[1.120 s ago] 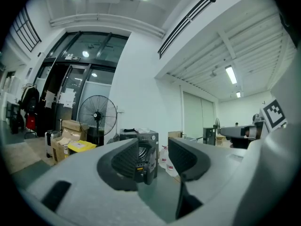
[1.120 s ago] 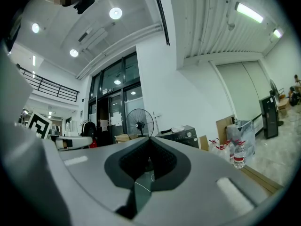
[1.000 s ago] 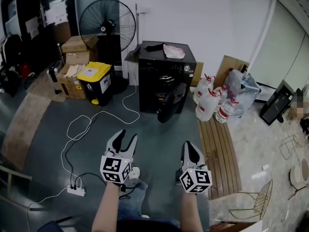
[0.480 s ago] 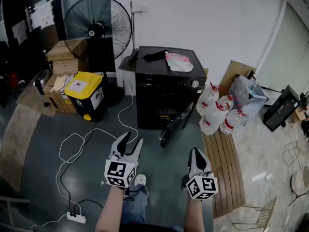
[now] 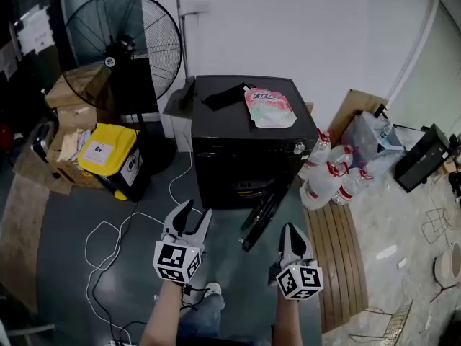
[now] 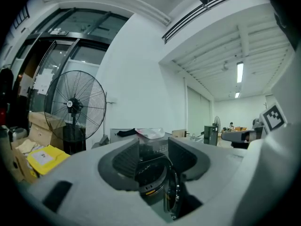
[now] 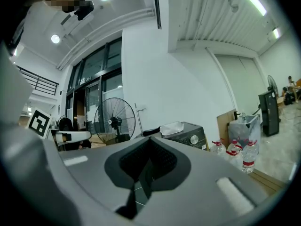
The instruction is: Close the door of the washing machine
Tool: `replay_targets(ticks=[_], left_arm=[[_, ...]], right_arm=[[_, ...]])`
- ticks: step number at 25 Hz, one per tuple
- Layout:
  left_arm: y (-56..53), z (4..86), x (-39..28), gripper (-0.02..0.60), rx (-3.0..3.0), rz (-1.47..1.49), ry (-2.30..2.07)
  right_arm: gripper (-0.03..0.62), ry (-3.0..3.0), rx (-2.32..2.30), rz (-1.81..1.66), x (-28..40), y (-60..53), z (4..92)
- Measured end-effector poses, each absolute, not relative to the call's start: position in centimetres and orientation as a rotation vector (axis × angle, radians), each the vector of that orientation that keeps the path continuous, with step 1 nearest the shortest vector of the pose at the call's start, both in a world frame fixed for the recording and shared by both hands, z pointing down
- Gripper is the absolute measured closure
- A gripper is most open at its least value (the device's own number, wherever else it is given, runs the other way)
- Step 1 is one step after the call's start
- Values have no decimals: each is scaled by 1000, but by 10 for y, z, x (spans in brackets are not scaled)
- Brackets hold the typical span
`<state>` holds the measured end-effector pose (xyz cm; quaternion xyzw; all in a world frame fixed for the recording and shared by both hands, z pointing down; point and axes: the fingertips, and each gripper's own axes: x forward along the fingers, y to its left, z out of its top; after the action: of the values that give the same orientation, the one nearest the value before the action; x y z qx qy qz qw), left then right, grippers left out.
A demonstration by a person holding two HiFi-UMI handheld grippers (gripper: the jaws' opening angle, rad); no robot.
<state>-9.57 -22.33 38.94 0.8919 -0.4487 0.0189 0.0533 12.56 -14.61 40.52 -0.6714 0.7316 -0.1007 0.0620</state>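
Note:
The black washing machine [image 5: 248, 146] stands against the white wall, straight ahead of me. Its round door [image 5: 261, 218] hangs open at the front, swung out toward the right. My left gripper [image 5: 193, 213] is open and empty, short of the machine and left of the door. Between its jaws in the left gripper view I see the drum opening [image 6: 149, 166] and the door's edge [image 6: 172, 197]. My right gripper [image 5: 292, 235] is shut on nothing, a little below and right of the door's lower end. The machine's top [image 7: 184, 132] shows beyond the right gripper [image 7: 149, 144].
A pink pouch [image 5: 268, 108] and a black item [image 5: 225, 96] lie on the machine. A standing fan [image 5: 122, 45], cardboard boxes [image 5: 72, 96] and a yellow-lidded bin [image 5: 108, 157] are at the left. Water bottles [image 5: 335, 179] and wooden slats [image 5: 335, 258] are at the right. A white cable [image 5: 115, 229] loops on the floor.
I have come closer to the washing machine, which now looks larger and nearer. Both grippers keep their states. The door still hangs open.

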Motion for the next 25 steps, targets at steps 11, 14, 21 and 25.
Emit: replay_targets(ticks=[11,14,21,25], left_arm=[[-282,384,-64,397,2738,49,-1278],[-291,386,-53,397,2737,58,-1261],[-309,404,-24,396,2718,105,-1238],[-316,431,3,396,2703,157,-1186]], right_arm=[[584,2168,-2083,-283,150,-193,391],[583,2159,-2096,-291,161,-203,389],[583,2176,-2098,-340,183,-227,400],[583,2189,-2099,-403,193,-243,423]])
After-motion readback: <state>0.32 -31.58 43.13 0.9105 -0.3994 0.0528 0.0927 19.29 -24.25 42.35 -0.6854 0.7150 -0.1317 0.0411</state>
